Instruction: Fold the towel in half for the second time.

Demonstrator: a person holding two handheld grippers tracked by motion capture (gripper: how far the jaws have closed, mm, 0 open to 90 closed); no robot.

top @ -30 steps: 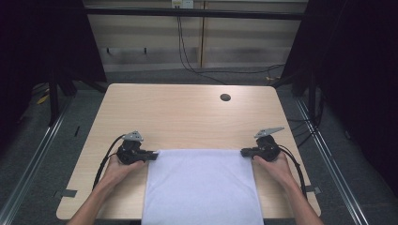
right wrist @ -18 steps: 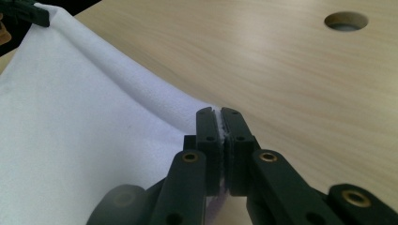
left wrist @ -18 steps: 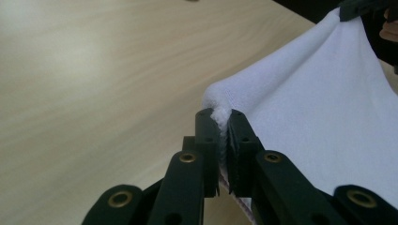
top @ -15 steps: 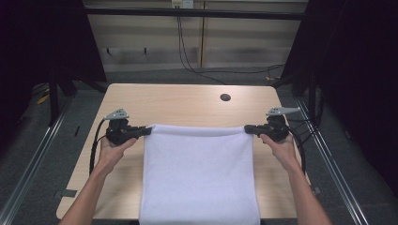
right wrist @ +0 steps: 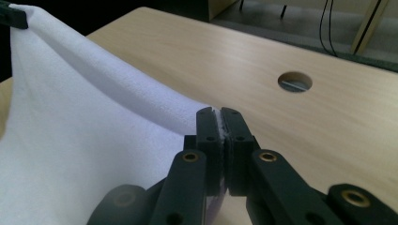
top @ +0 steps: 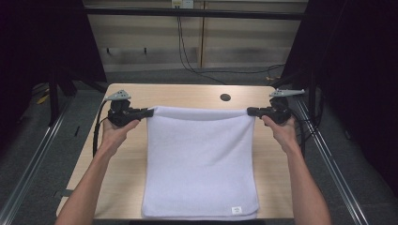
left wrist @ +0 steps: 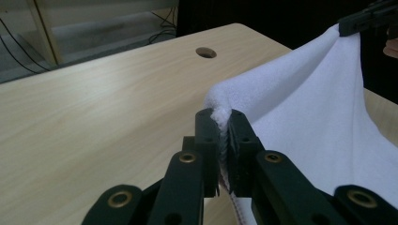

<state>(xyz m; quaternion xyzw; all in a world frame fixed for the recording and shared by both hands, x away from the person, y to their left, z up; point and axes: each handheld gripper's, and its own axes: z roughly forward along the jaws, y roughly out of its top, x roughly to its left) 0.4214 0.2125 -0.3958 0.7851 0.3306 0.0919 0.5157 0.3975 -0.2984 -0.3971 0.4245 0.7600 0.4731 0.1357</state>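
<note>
White towel (top: 201, 164) hangs as a sheet with its long axis running from the person toward the far edge of the counter (top: 187, 93), its far edge lifted and stretched crosswise while the near end with a small label rests at the counter's near edge. Left gripper (top: 149, 112) has its fingers closed on the far left corner, the cloth bunching between them, and right gripper (top: 251, 111) has its fingers closed on the far right corner. How much of the middle touches the counter is hard to tell.

Bare forearms, no sleeves. Each hand carries a black gripper (top: 149, 112) (top: 249, 111) topped by a grey three-cornered plate, black cable trailing; brass-coloured pivots stud the jaw links.
</note>
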